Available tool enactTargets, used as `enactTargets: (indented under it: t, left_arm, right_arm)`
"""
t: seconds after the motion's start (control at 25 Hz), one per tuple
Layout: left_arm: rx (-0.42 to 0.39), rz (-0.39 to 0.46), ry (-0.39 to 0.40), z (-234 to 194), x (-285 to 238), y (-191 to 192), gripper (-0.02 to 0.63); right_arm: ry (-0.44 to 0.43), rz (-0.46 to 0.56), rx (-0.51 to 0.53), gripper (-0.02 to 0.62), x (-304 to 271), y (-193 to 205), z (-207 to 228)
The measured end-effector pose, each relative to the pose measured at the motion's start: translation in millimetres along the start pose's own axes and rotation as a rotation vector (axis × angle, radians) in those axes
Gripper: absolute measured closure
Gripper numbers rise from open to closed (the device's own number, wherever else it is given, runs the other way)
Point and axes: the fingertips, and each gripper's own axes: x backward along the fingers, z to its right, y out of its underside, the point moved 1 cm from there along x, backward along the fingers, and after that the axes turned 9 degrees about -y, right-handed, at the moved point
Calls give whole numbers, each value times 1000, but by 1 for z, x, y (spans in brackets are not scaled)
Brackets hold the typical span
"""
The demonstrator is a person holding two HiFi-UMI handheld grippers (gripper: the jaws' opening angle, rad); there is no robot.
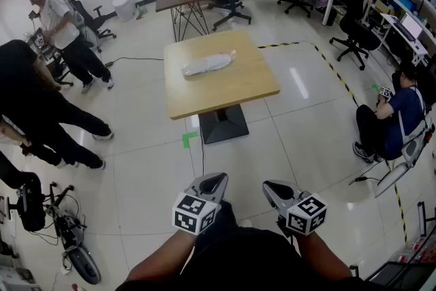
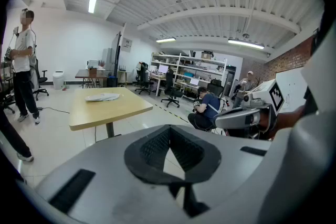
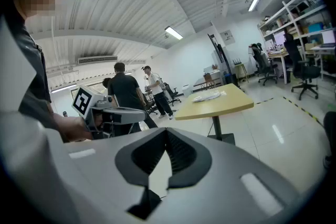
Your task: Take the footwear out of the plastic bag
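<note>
We held the left gripper (image 1: 215, 179) and right gripper (image 1: 274, 187) with jaws pressed together, both empty. The plastic bag (image 1: 206, 64) lay on the wooden table (image 1: 255, 86), well apart from us.

Translucent whitish plastic bag (image 1: 206, 64), elongated, closed and lying flat; what it holds shows only as a pale bulk. It rests alone on the far half of the square light-wood table (image 1: 231, 88), its long axis diagonal to the edges.
</note>
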Motion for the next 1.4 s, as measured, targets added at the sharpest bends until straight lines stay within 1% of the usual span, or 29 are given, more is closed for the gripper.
enactTargets:
  t: [0.88, 1.12, 1.28, 1.4]
  left_arm:
    - [-1, 2, -2, 1, -3, -2, 598]
    - [15, -17, -8, -4, -12, 0, 598]
    - [30, -51, -8, -17, -20, 10, 598]
    - [49, -69, -14, -39, -33, 9, 598]
  right_arm:
    - [6, -1, 0, 593, -1, -2, 4]
    - [-2, -17, -28, 594, -9, 0, 11]
    - [-12, -37, -52, 593, -26, 5, 17]
    - [-20, -62, -75, 592, -49, 3, 30]
